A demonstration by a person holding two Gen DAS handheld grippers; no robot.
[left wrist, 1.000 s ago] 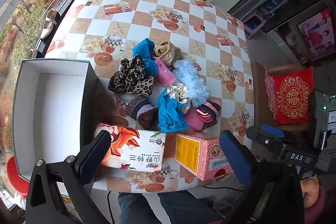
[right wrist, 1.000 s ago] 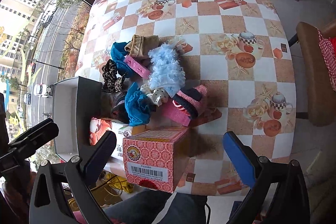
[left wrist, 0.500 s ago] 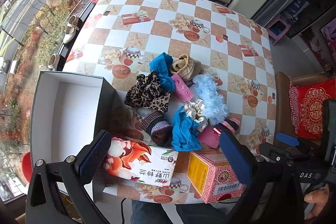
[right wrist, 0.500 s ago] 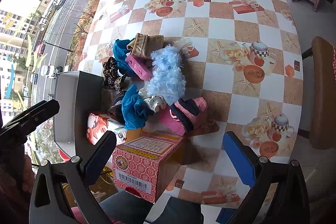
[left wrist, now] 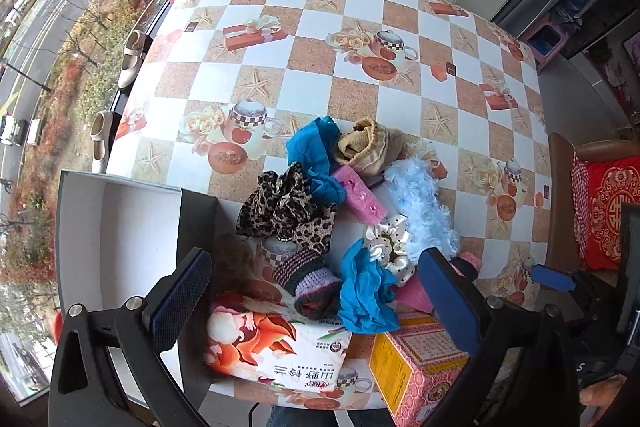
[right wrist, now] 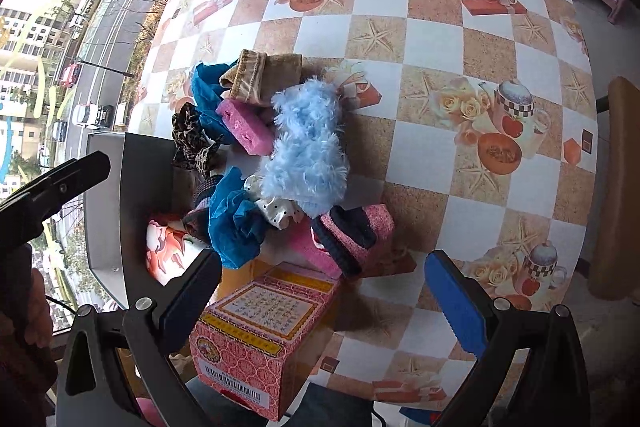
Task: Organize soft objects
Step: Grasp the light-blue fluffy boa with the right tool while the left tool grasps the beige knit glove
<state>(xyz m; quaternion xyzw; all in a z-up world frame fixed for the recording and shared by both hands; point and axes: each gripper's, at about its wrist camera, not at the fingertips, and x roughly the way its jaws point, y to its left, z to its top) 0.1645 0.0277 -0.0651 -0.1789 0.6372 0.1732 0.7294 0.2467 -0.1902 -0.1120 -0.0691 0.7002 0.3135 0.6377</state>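
Both grippers (left wrist: 316,303) (right wrist: 326,297) open, empty above pile (left wrist: 344,211); box (left wrist: 120,227) empty, nothing sorted yet.

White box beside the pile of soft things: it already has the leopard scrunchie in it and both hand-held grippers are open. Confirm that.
Not quite. The white box is empty; the left wrist view shows the leopard scrunchie on the table, in the pile. Both the left hand-held gripper and the right hand-held gripper are open.

Pink sponge (left wrist: 416,297) mostly hidden behind left tool (left wrist: 316,311).
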